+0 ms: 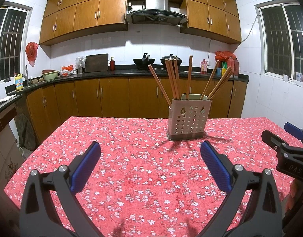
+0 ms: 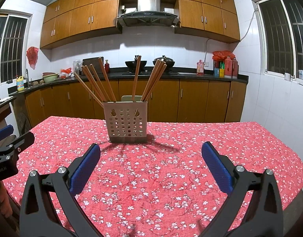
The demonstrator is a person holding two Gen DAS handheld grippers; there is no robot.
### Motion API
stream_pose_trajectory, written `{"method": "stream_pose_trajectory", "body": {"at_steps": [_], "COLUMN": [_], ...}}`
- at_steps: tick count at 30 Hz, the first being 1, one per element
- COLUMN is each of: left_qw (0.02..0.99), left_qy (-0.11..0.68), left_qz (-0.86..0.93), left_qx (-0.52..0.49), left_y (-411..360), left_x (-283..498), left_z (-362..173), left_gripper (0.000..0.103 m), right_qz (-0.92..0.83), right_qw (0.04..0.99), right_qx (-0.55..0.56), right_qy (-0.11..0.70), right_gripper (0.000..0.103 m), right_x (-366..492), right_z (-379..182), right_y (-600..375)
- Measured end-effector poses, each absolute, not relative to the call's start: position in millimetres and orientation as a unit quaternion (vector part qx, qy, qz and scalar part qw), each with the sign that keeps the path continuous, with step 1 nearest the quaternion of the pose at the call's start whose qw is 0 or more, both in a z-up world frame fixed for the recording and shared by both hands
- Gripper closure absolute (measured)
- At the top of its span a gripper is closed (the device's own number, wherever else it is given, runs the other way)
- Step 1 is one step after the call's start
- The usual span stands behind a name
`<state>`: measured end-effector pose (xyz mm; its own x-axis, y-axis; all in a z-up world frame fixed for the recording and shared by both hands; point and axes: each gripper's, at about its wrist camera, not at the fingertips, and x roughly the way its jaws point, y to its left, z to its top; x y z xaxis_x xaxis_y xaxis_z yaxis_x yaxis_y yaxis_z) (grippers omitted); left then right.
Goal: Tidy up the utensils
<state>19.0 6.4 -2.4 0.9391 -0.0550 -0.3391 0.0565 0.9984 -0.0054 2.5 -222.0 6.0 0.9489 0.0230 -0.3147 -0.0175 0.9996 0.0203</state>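
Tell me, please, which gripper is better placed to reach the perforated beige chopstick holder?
Probably the right gripper: the perforated beige chopstick holder sits closer to its open fingers' centreline. For the left gripper, also open, it lies off to the right.

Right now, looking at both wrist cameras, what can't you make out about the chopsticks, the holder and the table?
- Lower ends of the chopsticks: hidden in both views by the holder wall.
- Pale item behind the chopsticks: only its top edge shows above the holder.
- Near edge of the table: cut off by the left gripper in the left view, and the right gripper in the right view.
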Motion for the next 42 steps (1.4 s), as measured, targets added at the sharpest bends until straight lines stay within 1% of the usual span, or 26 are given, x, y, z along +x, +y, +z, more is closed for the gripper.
{"method": "stream_pose_trajectory", "body": {"at_steps": [42], "left_qw": [0.983], "left_qy": [0.181], "left_qz": [-0.032], "left_qx": [-0.001], "left_y": [3.4], "left_x": [20.1], "left_z": [-10.3], "left_gripper": [0.004], "right_qz": [0.013], "right_qw": [0.986], "right_qx": [0.011], "right_qy": [0.163], "right_gripper": [0.002], "right_x": [2.2], "right_z": [5.8], "right_y": [-221.6]}}
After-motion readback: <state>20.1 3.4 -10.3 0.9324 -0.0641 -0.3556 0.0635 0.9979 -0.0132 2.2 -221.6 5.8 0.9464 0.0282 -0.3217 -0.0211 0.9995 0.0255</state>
